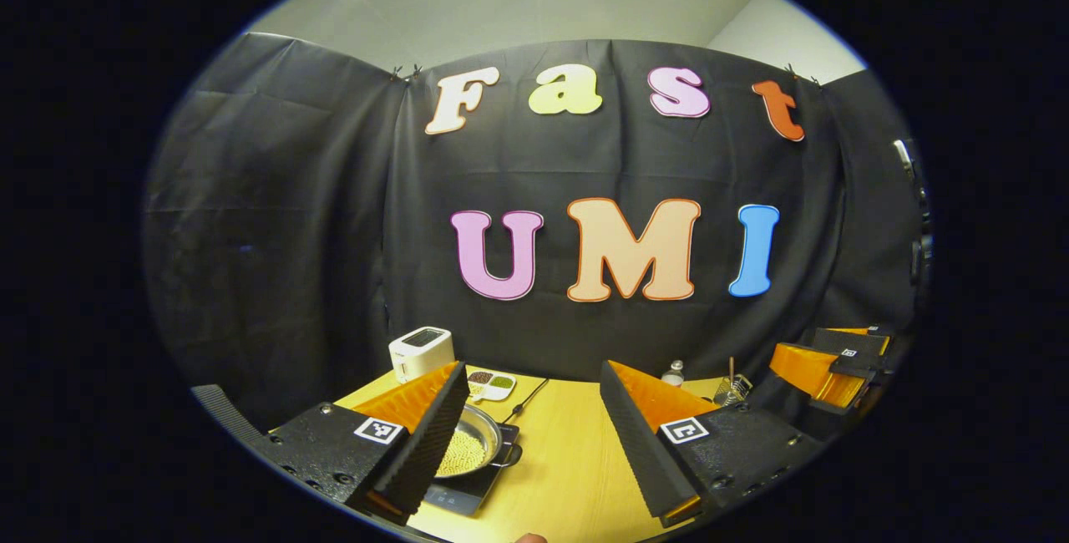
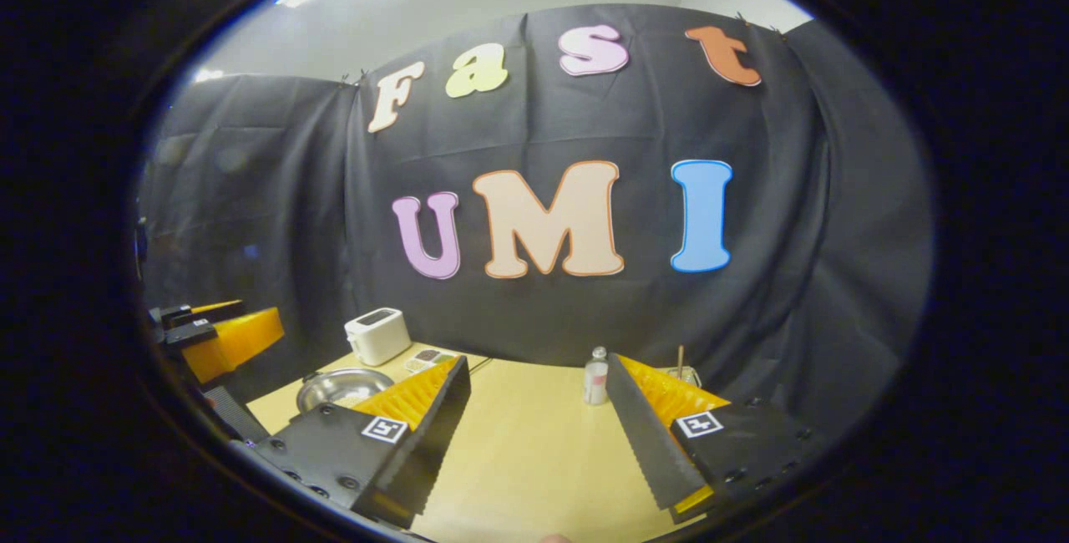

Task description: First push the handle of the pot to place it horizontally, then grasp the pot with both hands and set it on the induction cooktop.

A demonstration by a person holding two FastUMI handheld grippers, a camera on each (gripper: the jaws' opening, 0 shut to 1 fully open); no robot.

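- Fingers of the left gripper [image 1: 534,443] are spread wide and hold nothing; the right gripper [image 2: 539,434] is spread the same way.
- Both hang raised above the table [image 1: 568,459], well back from the pot [image 1: 472,443].
- That pot already sits on the cooktop [image 1: 468,489], pale beads inside, so the job looks finished.
- One left finger [image 1: 426,434] hides the pot's near side; its handle is hard to make out.

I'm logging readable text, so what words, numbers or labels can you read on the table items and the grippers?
None can be read.
On the white appliance: display too small to read.
On the bottle: label blurred.
On the left gripper and right gripper: square pattern tags, no words.
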